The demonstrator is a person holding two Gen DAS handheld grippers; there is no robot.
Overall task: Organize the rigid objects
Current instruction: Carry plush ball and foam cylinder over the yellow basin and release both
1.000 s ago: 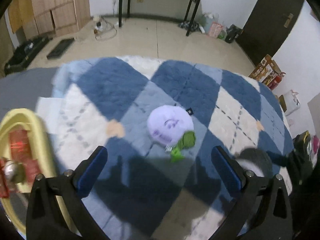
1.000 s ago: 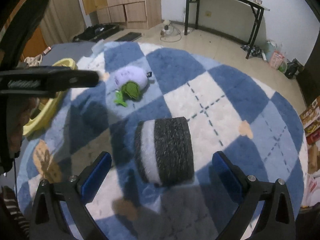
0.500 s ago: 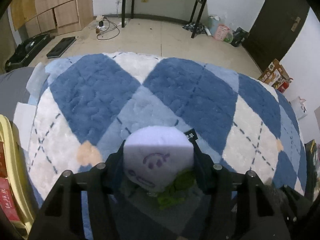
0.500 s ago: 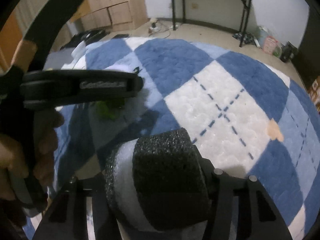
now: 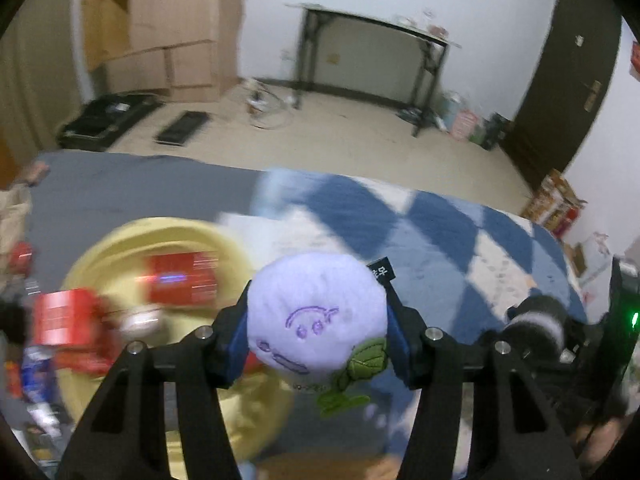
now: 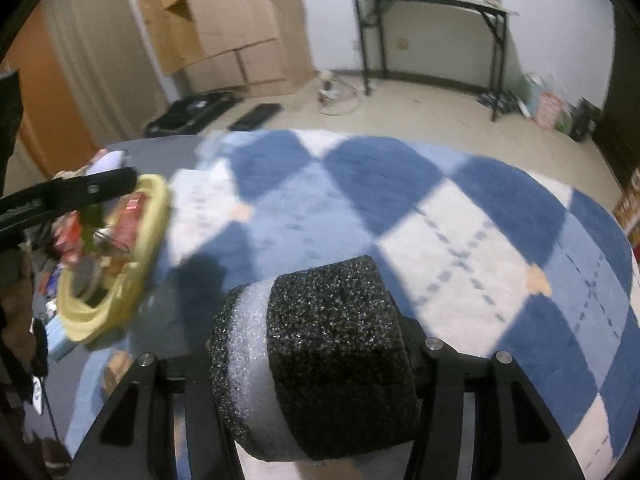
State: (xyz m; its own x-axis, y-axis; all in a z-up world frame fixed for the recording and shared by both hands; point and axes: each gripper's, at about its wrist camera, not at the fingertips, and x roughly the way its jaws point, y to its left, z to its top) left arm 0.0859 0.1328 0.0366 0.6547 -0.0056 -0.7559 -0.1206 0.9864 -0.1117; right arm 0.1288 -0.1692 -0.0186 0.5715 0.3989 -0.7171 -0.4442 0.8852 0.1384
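My left gripper (image 5: 318, 336) is shut on a round purple plush toy (image 5: 316, 316) with a stitched face and green leaves, held in the air just right of a yellow basin (image 5: 120, 240). The basin holds red boxes (image 5: 182, 278) and a metal piece. My right gripper (image 6: 316, 364) is shut on a black and white foam block (image 6: 320, 356), lifted above the rug. The basin also shows at the left of the right wrist view (image 6: 132, 280), with the left gripper's arm (image 6: 68, 194) over it. The right gripper with the foam block shows at the right of the left wrist view (image 5: 540, 324).
A blue and white checked rug (image 6: 440, 216) covers the floor, with a grey mat (image 5: 120, 184) beside it. Loose packets (image 5: 36, 364) lie left of the basin. A black table (image 6: 432, 36), wooden cabinets (image 6: 232, 32) and a dark door (image 5: 568, 80) stand behind.
Both grippers closed on their objects and lifted them off the rug. The left gripper swung left with the plush toy toward the yellow basin. The right gripper raised the foam block.
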